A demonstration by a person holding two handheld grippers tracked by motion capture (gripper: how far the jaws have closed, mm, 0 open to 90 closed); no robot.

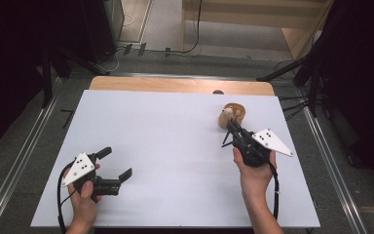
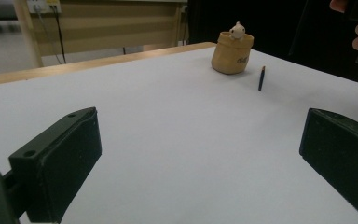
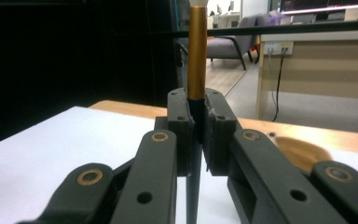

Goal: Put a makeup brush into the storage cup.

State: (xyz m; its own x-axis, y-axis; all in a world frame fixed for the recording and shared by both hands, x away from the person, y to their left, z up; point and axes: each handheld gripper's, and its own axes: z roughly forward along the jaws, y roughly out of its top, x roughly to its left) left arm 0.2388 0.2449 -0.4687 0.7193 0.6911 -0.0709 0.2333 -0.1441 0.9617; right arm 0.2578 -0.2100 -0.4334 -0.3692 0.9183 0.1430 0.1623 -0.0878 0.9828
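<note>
right gripper (image 3: 196,128) – clamps pen (image 3: 196,51) upright | holder (image 1: 232,116) – just beyond

Black tongs (image 1: 116,165), grey triangular plates (image 1: 78,168)

The high view looked forward and down from above the person's edge of the bench (image 1: 175,146), taking in its whole top. The left tongs' (image 2: 200,158) camera sat low, facing across to the tan pouch (image 2: 232,52) far off. The right tongs' (image 3: 196,135) camera sat close beside that pouch (image 3: 303,151). All three views shared it.
</note>
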